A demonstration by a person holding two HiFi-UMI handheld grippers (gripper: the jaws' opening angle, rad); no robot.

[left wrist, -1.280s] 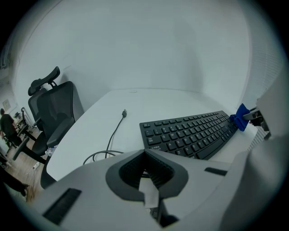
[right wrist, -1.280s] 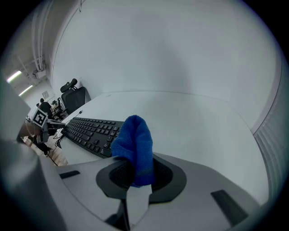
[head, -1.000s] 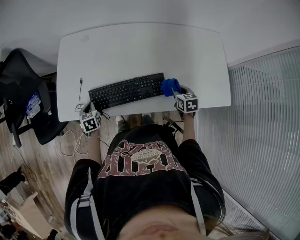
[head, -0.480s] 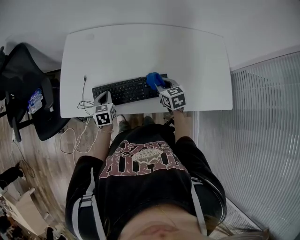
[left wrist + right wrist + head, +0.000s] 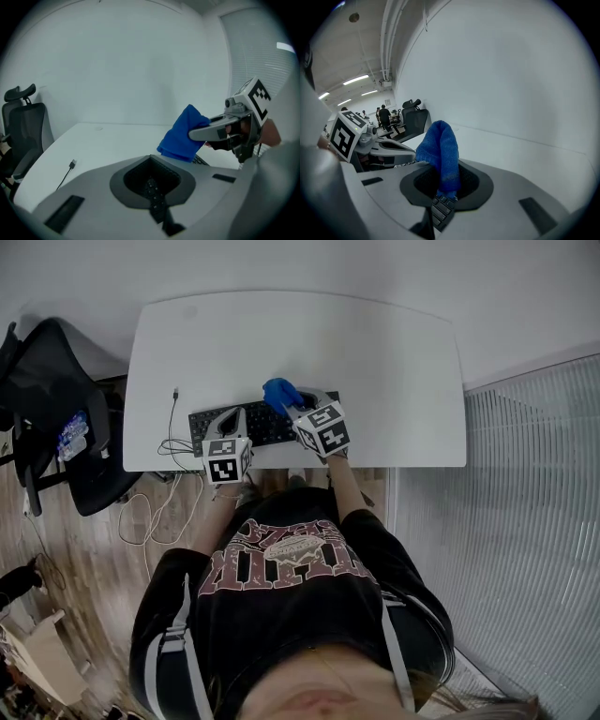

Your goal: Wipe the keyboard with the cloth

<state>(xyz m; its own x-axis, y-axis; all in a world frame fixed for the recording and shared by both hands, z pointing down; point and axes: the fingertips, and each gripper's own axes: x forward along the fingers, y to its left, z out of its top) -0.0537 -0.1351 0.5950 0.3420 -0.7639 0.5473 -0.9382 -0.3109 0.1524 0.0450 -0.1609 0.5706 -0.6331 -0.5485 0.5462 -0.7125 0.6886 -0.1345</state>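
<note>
1. Because the cloth (image 5: pixel 440 150) had to be dragged over the keys, the right gripper (image 5: pixel 445 187) had its jaws closed on it. The blue wad stuck out beyond the tips, so soft fabric met the keys rather than hard plastic.
2. From the head view, the cloth (image 5: pixel 278 390) sat over the far edge of the keyboard (image 5: pixel 262 425), about midway along its length. Whether it pressed on the keys could not be told.
3. The keyboard lay along the near edge of the desk (image 5: pixel 375 362), left of the middle. This put it within easy reach of both hands.
4. The left gripper (image 5: pixel 151 185) had its jaws brought together with nothing between them. Only keys showed through the opening.
5. In the head view, the left gripper (image 5: pixel 232 420) was placed over the keyboard's left part. This was probably to steady it against sliding while the right gripper (image 5: pixel 292 409) wiped.
6. The cable (image 5: pixel 173 418) trailed unplugged near the desk's left edge, clear of the wiping path.
7. By my reading, the wipe was mid-pass, with the left keys not yet reached.
</note>
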